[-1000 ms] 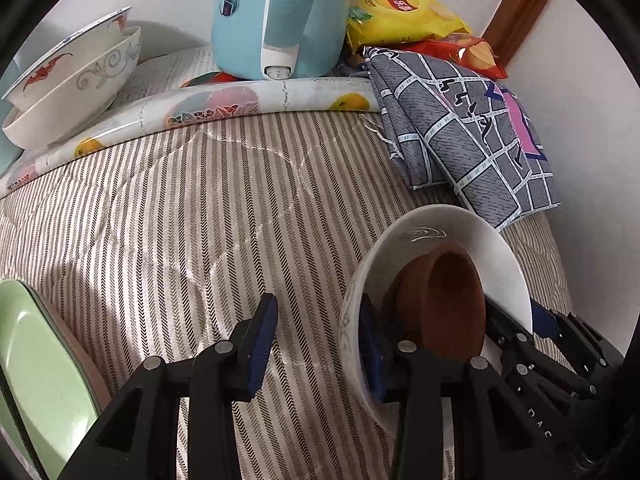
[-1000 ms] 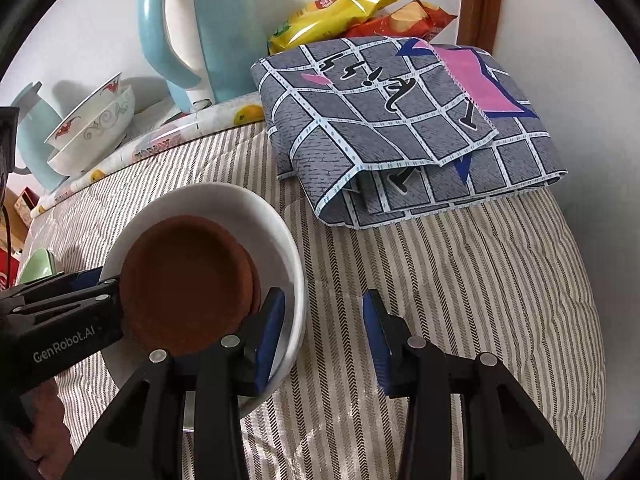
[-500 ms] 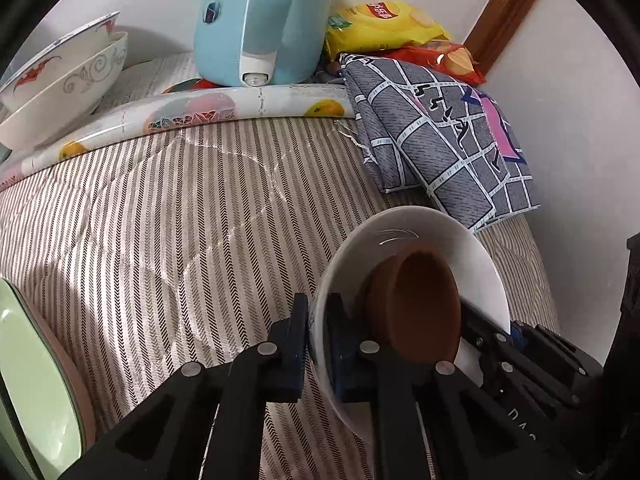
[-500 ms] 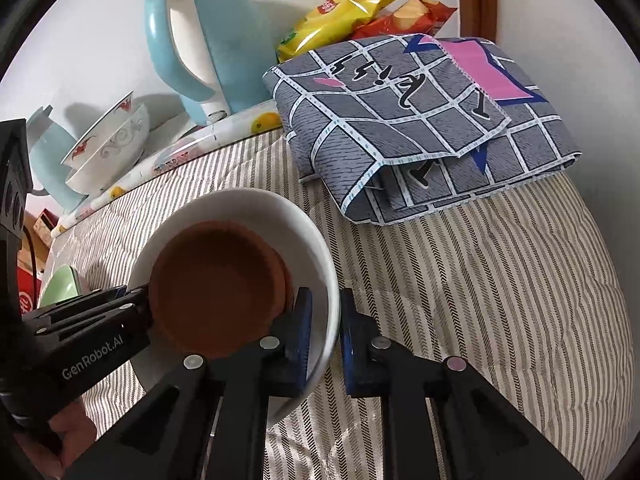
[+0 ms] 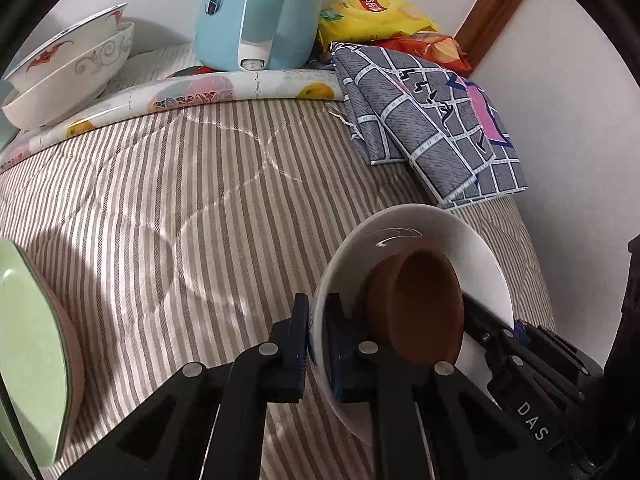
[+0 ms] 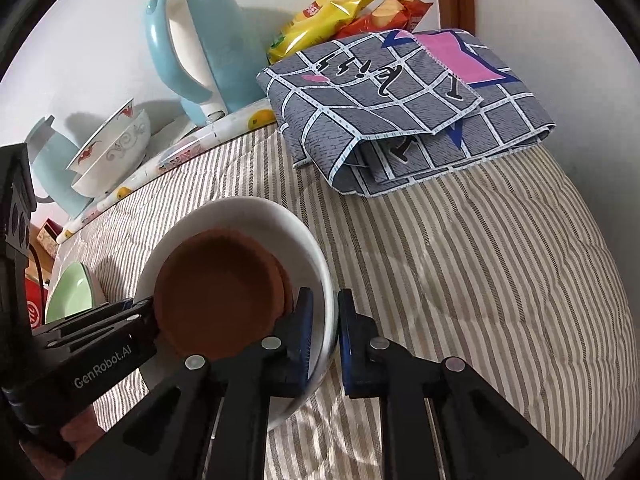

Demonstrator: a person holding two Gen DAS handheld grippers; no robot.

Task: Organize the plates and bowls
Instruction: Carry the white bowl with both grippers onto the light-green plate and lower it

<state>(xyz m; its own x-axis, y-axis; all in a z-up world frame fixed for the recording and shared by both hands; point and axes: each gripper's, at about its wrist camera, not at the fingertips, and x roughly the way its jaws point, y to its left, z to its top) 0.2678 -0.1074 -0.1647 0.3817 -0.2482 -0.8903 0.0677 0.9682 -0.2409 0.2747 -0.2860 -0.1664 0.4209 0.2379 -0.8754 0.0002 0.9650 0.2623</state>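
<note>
Both grippers clamp the rim of the white bowl (image 6: pixel 276 216) from opposite sides. The left gripper (image 5: pixel 316 344) has its fingers nearly closed, one inside and one outside the wall; the right gripper (image 6: pixel 322 336) pinches the facing rim the same way. A brown bowl (image 6: pixel 218 296) sits nested inside the white bowl. The white bowl is over the striped bed (image 6: pixel 460 280), near the folded grey cloth (image 6: pixel 404 112). Left of the white bowl lies a green plate (image 5: pixel 28 344); two stacked patterned bowls (image 5: pixel 68 76) stand well beyond it, beside the blue kettle (image 5: pixel 256 12).
</note>
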